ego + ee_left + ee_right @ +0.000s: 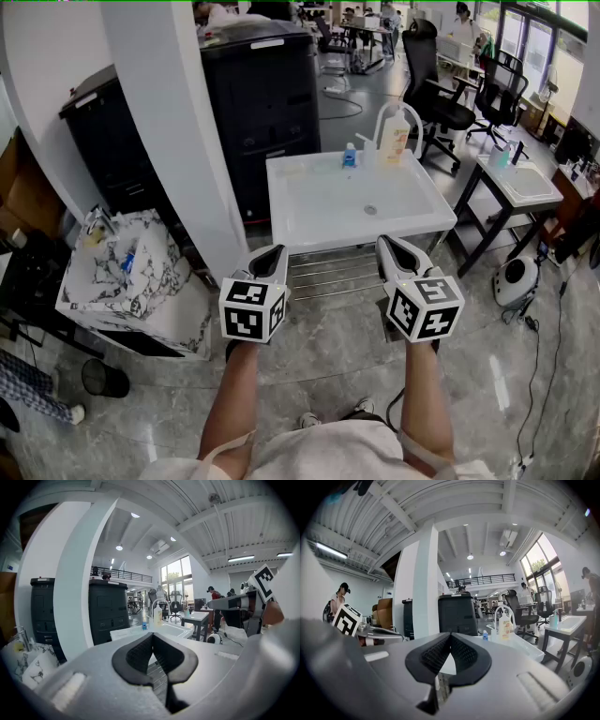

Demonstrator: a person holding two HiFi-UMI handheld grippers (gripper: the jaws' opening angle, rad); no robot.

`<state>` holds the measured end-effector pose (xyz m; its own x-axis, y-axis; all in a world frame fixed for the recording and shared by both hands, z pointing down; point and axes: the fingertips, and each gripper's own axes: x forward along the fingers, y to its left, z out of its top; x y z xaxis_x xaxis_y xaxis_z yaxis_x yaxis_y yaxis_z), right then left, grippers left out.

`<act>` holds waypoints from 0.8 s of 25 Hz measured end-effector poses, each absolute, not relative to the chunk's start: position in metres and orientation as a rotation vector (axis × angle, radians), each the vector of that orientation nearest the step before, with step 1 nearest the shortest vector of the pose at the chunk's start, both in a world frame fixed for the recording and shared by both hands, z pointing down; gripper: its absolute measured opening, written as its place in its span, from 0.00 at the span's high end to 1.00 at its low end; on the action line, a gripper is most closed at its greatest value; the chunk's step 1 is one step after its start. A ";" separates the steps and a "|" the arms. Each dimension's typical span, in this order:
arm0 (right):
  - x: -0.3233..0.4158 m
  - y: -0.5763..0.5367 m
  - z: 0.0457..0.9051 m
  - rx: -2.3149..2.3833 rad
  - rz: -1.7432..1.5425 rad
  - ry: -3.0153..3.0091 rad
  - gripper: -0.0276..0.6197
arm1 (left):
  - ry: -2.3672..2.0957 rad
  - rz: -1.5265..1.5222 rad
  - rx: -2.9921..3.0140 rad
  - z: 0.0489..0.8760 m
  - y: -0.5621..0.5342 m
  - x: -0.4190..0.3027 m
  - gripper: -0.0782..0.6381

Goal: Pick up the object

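A white basin-top table (309,220) stands ahead of me. At its back edge are a small blue bottle (349,156) and a tall pump bottle (395,139) with an orange label. My left gripper (272,251) and right gripper (387,242) hover side by side in front of the table's near edge, well short of both bottles. Both are shut with nothing between the jaws. In the left gripper view the black pads (140,656) meet, and the blue bottle (144,626) and pump bottle (158,615) show beyond. The right gripper view shows the same bottles, blue (485,635) and pump (504,624).
A white pillar (178,131) and black cabinets (267,103) rise at the left and behind the table. A marble-patterned counter (159,309) sits low left. A wire shelf (328,272) hangs under the table. Office chairs (441,84) and a second table (520,183) stand right.
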<state>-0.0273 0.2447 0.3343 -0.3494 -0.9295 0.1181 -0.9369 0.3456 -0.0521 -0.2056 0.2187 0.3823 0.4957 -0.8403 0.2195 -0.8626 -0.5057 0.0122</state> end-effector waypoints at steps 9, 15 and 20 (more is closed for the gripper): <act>-0.026 0.225 0.345 1.762 0.207 -2.521 0.95 | -1.515 0.275 2.596 0.391 0.195 -0.208 0.87; -0.019 0.202 0.353 1.759 0.224 -2.532 0.95 | -1.520 0.285 2.596 0.396 0.171 -0.201 0.83; -0.008 0.170 0.357 1.738 0.239 -2.547 0.95 | -1.526 0.291 2.585 0.399 0.141 -0.189 0.80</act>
